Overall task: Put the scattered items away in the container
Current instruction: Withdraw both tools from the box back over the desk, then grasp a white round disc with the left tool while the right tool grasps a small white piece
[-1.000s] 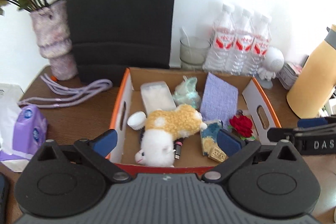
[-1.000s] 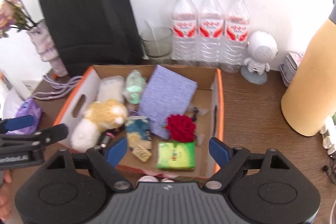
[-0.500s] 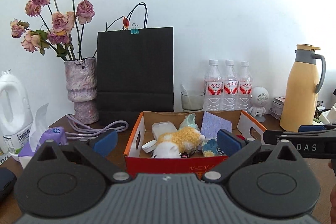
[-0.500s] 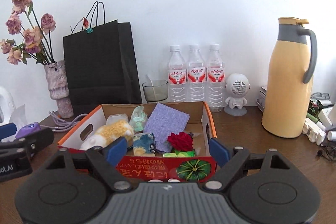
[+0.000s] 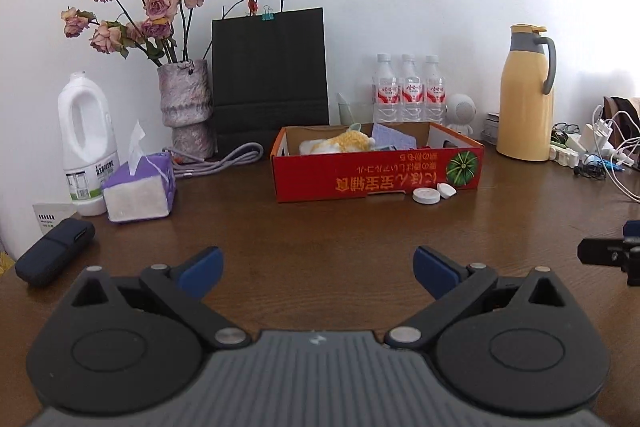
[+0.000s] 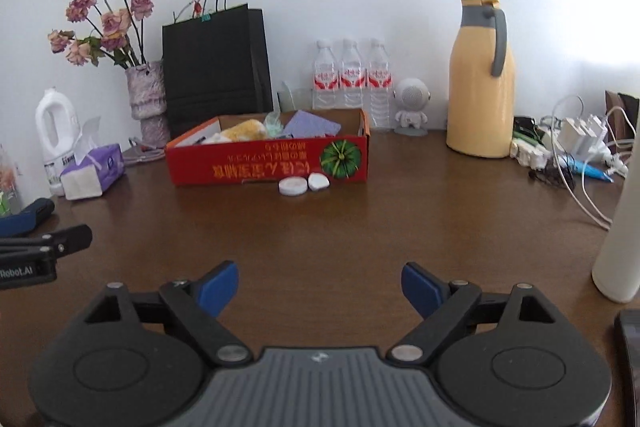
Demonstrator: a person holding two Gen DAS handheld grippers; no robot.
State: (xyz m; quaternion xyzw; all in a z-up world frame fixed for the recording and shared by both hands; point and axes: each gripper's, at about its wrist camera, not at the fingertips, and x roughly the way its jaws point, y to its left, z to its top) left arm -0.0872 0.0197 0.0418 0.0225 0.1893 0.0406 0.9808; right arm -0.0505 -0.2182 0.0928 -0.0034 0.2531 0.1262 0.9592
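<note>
Both grippers foreground, jaws apart, empty: left gripper [image 5: 318, 269], right gripper [image 6: 320, 285], jaws just opened slightly. Mid-frame on wooden table [image 5: 320, 227]: two white caps [image 5: 434, 193] touching red box [image 5: 376, 171] front. Plush toy [image 5: 352, 141] inside box.

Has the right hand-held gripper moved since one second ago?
Yes. The right hand-held gripper has pulled back from above the cardboard box, which now sits far ahead, and its jaws have just opened slightly, empty.
</note>
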